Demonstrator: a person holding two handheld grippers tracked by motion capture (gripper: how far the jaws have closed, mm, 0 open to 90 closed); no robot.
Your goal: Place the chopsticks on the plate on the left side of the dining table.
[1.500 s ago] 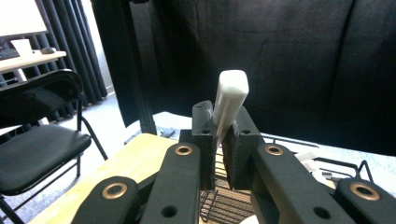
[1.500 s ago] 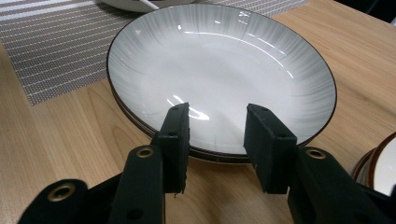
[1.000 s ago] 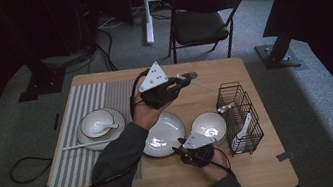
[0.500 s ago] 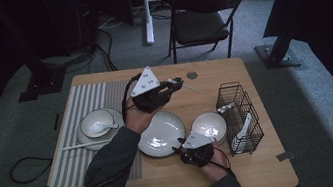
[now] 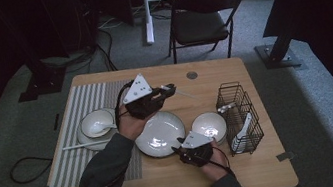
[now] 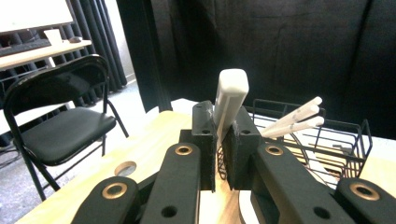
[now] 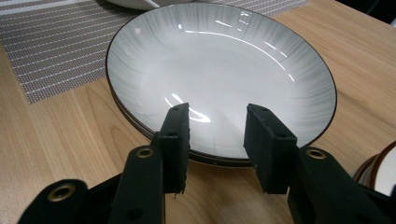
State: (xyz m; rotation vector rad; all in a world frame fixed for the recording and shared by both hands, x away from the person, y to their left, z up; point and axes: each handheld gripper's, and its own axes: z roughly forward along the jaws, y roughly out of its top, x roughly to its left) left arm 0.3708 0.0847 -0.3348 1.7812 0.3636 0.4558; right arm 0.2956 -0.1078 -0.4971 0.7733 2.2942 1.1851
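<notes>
My left gripper point(image 5: 170, 89) hovers above the table just beyond the grey plate point(image 5: 159, 132), shut on a flat white utensil handle point(image 6: 231, 95) that sticks out past the jaws toward the wire basket point(image 6: 322, 140). The utensil's other end is hidden behind the jaws. My right gripper point(image 5: 177, 148) rests low at the plate's near right rim. Seen from the right gripper view, its jaws point(image 7: 217, 116) stand open over the near rim of the plate point(image 7: 219, 60), with nothing between them.
A striped mat point(image 5: 68, 139) at the left carries a white bowl with a spoon point(image 5: 96, 124) and a long white stick point(image 5: 79, 146). Another bowl point(image 5: 208, 126) sits between plate and black wire basket point(image 5: 239, 117), which holds white utensils. A folding chair point(image 5: 203, 19) stands beyond the table.
My left gripper has drifted to the left and slightly lower with the white utensil still in its jaws. The right gripper has stayed put at the plate's rim.
</notes>
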